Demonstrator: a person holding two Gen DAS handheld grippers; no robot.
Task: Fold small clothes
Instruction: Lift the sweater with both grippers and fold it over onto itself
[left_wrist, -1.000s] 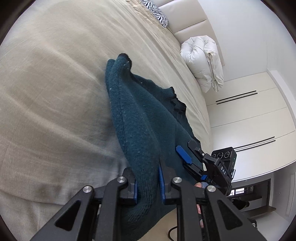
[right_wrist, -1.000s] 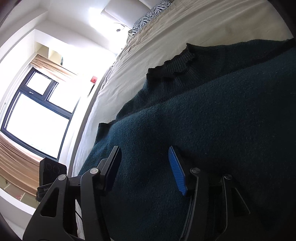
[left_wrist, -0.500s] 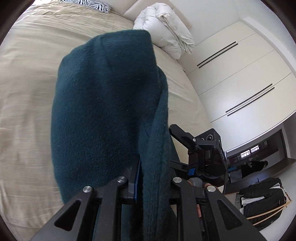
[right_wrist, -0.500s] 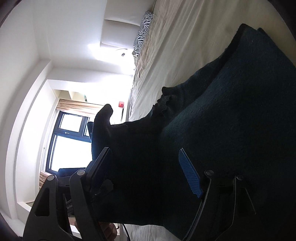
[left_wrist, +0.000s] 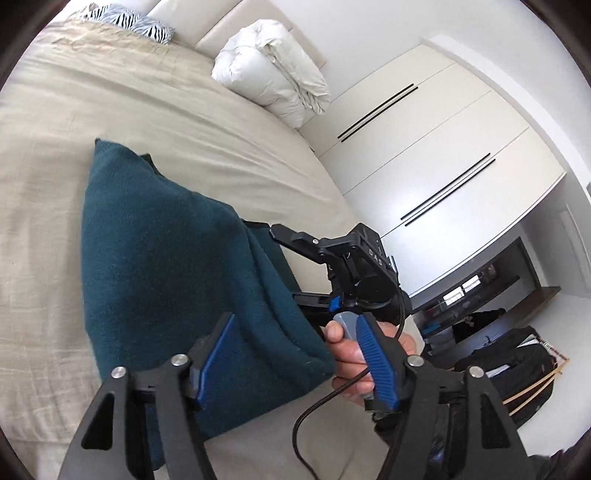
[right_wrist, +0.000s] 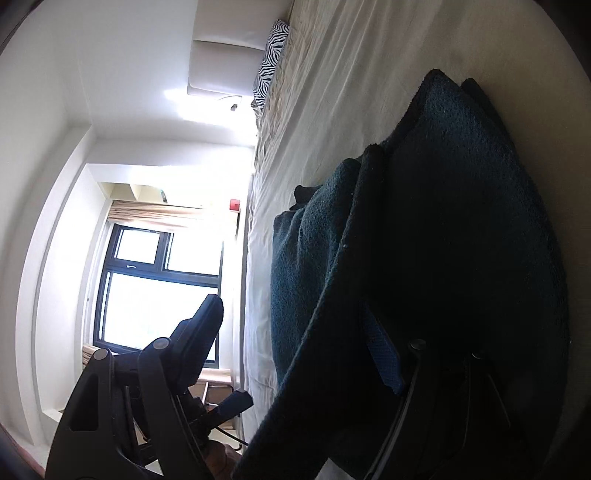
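A dark teal knitted sweater (left_wrist: 166, 266) lies folded over on the beige bed (left_wrist: 110, 110). My left gripper (left_wrist: 291, 354) is open just above the sweater's near edge, holding nothing. My right gripper (left_wrist: 295, 266) shows in the left wrist view at the sweater's right side, with the hand (left_wrist: 347, 354) that holds it. In the right wrist view the right gripper (right_wrist: 295, 354) is open, and the sweater (right_wrist: 443, 258) drapes across the gap and over the blue pad (right_wrist: 384, 365).
A zebra-print pillow (left_wrist: 136, 26) and a rolled white duvet (left_wrist: 273, 85) lie at the head of the bed. White wardrobe doors (left_wrist: 424, 155) stand to the right. A window (right_wrist: 147, 288) is beyond the bed's far side.
My left gripper was shut on the sweater, carried it over in a fold, then opened and let it go. The sweater now lies doubled. The right gripper stayed open.
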